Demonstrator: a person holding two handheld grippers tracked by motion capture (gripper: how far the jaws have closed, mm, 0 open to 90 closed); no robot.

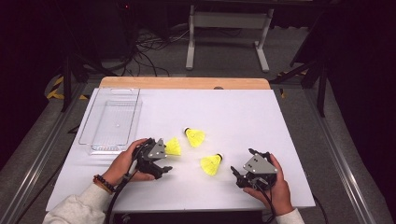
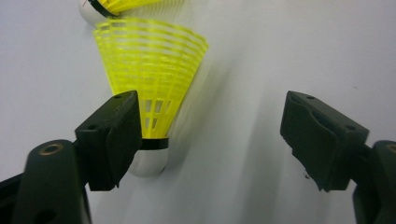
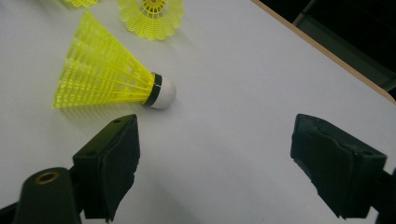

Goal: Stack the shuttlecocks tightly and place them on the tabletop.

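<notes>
High view had three yellow plastic-skirted shuttlecocks with white cork tips lying on the white bench (image 1: 233, 112), none yet in the clear plastic rectangular bin (image 1: 112, 122) at far left, so all placing was judged left to do. Left tool (image 1: 164, 161) sat spread at the nearest shuttlecock (image 1: 173, 147); right tool (image 1: 239, 173) spread near another shuttlecock (image 1: 211, 164). Left gripper view showed what the high view couldn't: one jaw touching the cork (image 2: 148, 163), other jaw well apart. Right gripper view showed its shuttlecock (image 3: 107, 79) lying sideways, ahead of the jaws, untouched.
</notes>
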